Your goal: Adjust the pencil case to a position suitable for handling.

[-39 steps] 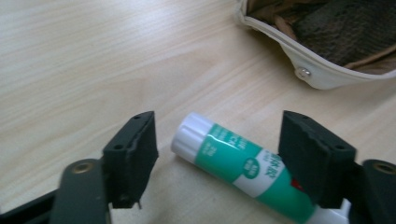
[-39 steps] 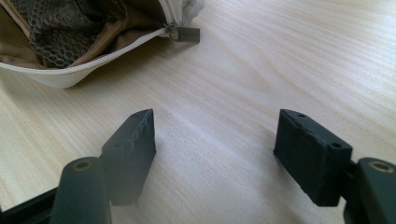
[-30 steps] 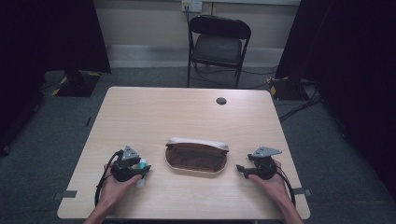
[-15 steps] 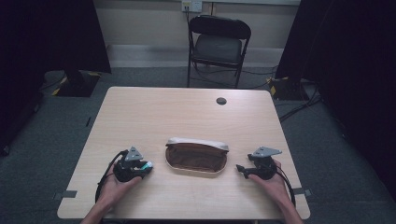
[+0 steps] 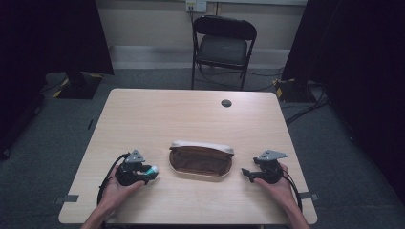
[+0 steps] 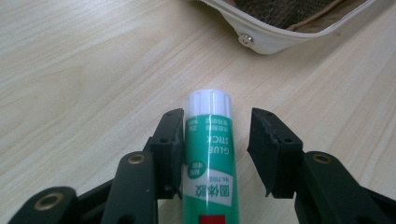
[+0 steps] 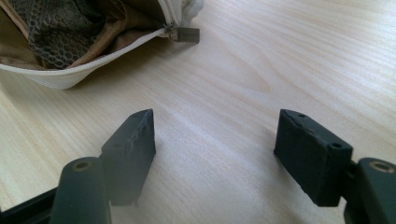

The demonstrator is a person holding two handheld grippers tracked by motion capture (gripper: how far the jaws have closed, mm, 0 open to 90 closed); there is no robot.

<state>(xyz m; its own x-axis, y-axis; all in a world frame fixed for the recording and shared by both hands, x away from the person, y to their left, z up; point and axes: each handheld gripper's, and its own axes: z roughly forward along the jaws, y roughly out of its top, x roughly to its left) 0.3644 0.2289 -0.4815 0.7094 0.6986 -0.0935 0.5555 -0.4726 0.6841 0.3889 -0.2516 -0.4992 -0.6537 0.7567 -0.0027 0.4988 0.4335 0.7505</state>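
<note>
A green glue stick (image 6: pixel 209 154) with a white cap lies on the wooden table (image 5: pixel 191 119) between the jaws of my left gripper (image 6: pixel 217 116). Those jaws have just been opening: one pad touches the stick's side and the other stands clear of it. In the high view the left gripper (image 5: pixel 148 170) sits left of an open tan zip pouch (image 5: pixel 201 161), with the glue stick (image 5: pixel 152 169) pointing at it. My right gripper (image 5: pixel 244 171) rests to the right of the pouch, open, with bare table between its jaws (image 7: pixel 217 116). The pouch's zipper pull (image 7: pixel 183 33) lies just ahead of it.
A small black round cap (image 5: pixel 226 103) sits in the tabletop near the far edge. A black folding chair (image 5: pixel 223 45) stands beyond the table. Dark curtains hang at both sides, and cables run across the floor at the right.
The left gripper has turned a little, so the glue stick points more toward the pouch. The right gripper and the pouch have not moved.
</note>
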